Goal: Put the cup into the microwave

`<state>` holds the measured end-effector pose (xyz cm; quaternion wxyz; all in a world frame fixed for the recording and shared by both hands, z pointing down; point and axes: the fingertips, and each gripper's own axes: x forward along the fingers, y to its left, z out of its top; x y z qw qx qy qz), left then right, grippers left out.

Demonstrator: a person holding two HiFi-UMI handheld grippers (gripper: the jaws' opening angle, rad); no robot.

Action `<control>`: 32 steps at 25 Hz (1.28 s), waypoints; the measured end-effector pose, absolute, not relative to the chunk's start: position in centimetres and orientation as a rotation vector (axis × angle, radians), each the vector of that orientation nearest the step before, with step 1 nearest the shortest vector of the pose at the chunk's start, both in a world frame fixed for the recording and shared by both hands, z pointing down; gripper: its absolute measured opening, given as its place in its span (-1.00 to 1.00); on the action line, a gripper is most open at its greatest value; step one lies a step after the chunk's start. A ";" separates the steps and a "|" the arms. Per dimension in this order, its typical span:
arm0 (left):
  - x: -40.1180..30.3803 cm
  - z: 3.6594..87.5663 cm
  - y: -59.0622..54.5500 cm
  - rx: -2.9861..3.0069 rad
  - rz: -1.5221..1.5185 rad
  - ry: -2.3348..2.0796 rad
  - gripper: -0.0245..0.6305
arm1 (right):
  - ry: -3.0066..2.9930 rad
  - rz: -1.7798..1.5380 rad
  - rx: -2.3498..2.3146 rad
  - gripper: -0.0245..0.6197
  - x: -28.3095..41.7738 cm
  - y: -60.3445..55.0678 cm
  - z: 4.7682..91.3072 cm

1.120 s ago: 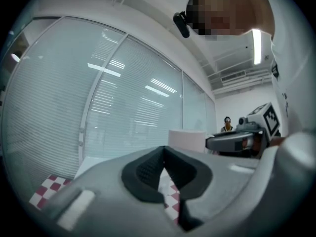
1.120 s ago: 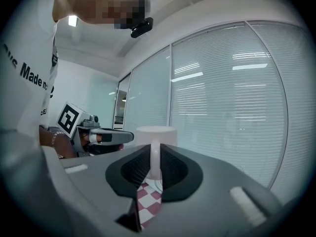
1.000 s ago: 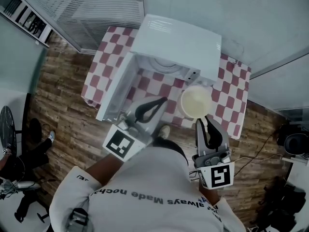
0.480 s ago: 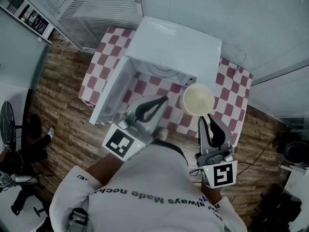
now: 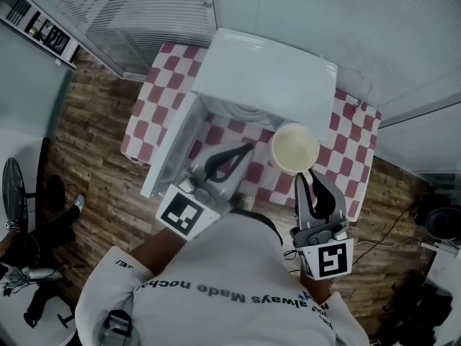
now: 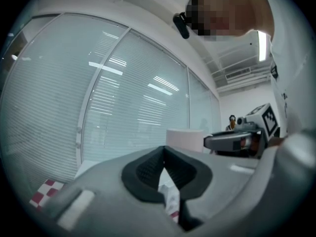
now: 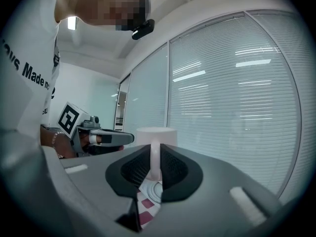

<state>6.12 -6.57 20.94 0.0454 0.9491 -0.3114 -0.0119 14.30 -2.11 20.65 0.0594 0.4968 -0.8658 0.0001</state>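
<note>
Two grippers up front! The right gripper [image 5: 308, 180] is clamped on the handle of the pale cream round cup [image 5: 294, 148]. The cup is upright, long axis vertical, mouth to the ceiling, handle back toward the person. It hangs over the red-and-white checked tablecloth [image 5: 353, 137], just before the white box microwave [image 5: 266, 71], whose door [image 5: 167, 150] is open. The left gripper [image 6: 164, 165] is pinched together, holding nothing.

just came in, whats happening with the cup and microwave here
A person is working two handheld grippers over a checkered table. The right tongs are shut on the handle of a pale cup, holding it just in front of the white microwave. Its door stands open. The left tongs are shut and empty, near that opening. The cup is not inside yet.
</note>
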 end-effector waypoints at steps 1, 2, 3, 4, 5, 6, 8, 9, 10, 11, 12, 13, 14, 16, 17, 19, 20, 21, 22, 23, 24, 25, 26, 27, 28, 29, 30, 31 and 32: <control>5.8 20.9 -7.0 2.900 -0.033 -0.944 -0.92 | -2.620 0.000 1.509 -0.79 13.8 -2.6 20.5; 5.4 20.8 -7.4 2.904 -0.030 -0.939 -0.92 | -2.619 -0.001 1.514 -0.79 13.4 -3.0 20.2; 5.1 20.7 -7.7 2.911 -0.027 -0.934 -0.92 | -2.619 -0.002 1.518 -0.79 13.0 -3.3 20.0; 4.7 20.5 -8.1 2.919 -0.024 -0.932 -0.92 | -2.618 -0.005 1.522 -0.79 12.6 -3.7 19.9; 4.4 20.3 -8.4 2.927 -0.022 -0.929 -0.92 | -2.617 -0.010 1.525 -0.79 12.3 -4.0 19.8; 4.1 20.2 -8.8 2.933 -0.023 -0.927 -0.92 | -2.616 -0.013 1.528 -0.79 11.9 -4.3 19.7; 3.6 20.0 -9.3 2.939 -0.028 -0.924 -0.92 | -2.615 -0.016 1.536 -0.79 11.4 -4.7 19.6; 3.5 19.9 -9.5 2.942 -0.028 -0.924 -0.92 | -2.617 -0.017 1.543 -0.79 11.3 -4.8 19.5; 3.4 19.9 -9.7 2.944 -0.027 -0.924 -0.92 | -2.618 -0.018 1.550 -0.79 11.2 -5.0 19.4; 3.4 19.9 -9.8 2.944 -0.027 -0.923 -0.92 | -2.617 -0.019 1.555 -0.79 11.3 -5.1 19.3; 3.3 19.9 -10.0 2.941 -0.029 -0.922 -0.92 | -2.612 -0.019 1.558 -0.79 11.3 -5.2 19.3; 3.3 20.0 -10.1 2.934 -0.030 -0.922 -0.92 | -2.606 -0.017 1.558 -0.79 11.3 -5.2 19.3; 3.2 20.3 -10.3 2.924 -0.030 -0.920 -0.92 | -2.602 -0.015 1.556 -0.79 11.3 -5.4 19.4; 3.3 20.7 -10.9 2.905 -0.038 -0.916 -0.92 | -2.598 -0.015 1.551 -0.79 11.4 -5.9 19.8; 3.4 21.0 -11.1 2.901 -0.044 -0.913 -0.92 | -2.597 -0.016 1.549 -0.79 11.5 -6.1 20.0; 3.5 21.4 -11.3 2.891 -0.055 -0.907 -0.92 | -2.593 -0.003 1.548 -0.79 11.6 -6.2 20.6; 3.6 21.7 -11.3 2.882 -0.059 -0.906 -0.92 | -2.590 0.010 1.548 -0.79 11.7 -6.0 21.0; 3.6 22.0 -11.3 2.873 -0.059 -0.906 -0.92 | -2.586 0.023 1.549 -0.79 11.8 -6.0 21.4; 3.6 22.3 -11.3 2.866 -0.058 -0.907 -0.92 | -2.583 0.033 1.550 -0.79 11.9 -5.9 21.8; 3.6 22.5 -11.4 2.861 -0.058 -0.908 -0.92 | -2.580 0.041 1.552 -0.79 12.1 -5.9 22.1; 3.6 22.9 -11.5 2.858 -0.059 -0.906 -0.92 | -2.578 0.047 1.555 -0.79 12.2 -6.0 22.4; 3.5 23.2 -11.5 2.856 -0.062 -0.904 -0.92 | -2.575 0.054 1.559 -0.79 12.3 -6.0 22.7; 3.4 23.6 -11.6 2.853 -0.069 -0.901 -0.92 | -2.572 0.062 1.566 -0.79 12.4 -6.1 22.9; 3.3 23.8 -11.7 2.847 -0.082 -0.900 -0.92 | -2.569 0.071 1.571 -0.79 12.4 -6.2 23.2; 3.2 24.1 -11.9 2.839 -0.093 -0.900 -0.92 | -2.566 0.076 1.570 -0.79 12.5 -6.2 23.5; 3.2 24.4 -12.0 2.831 -0.093 -0.902 -0.92 | -2.564 0.078 1.564 -0.79 12.4 -6.3 23.9; 3.1 24.9 -12.0 2.825 -0.085 -0.903 -0.92 | -2.563 0.079 1.555 -0.79 12.4 -6.3 24.4; 3.1 25.4 -12.0 2.820 -0.073 -0.903 -0.92 | -2.564 0.083 1.548 -0.79 12.3 -6.3 24.8; 3.1 25.8 -12.0 2.818 -0.063 -0.901 -0.92 | -2.567 0.087 1.543 -0.79 12.2 -6.4 25.3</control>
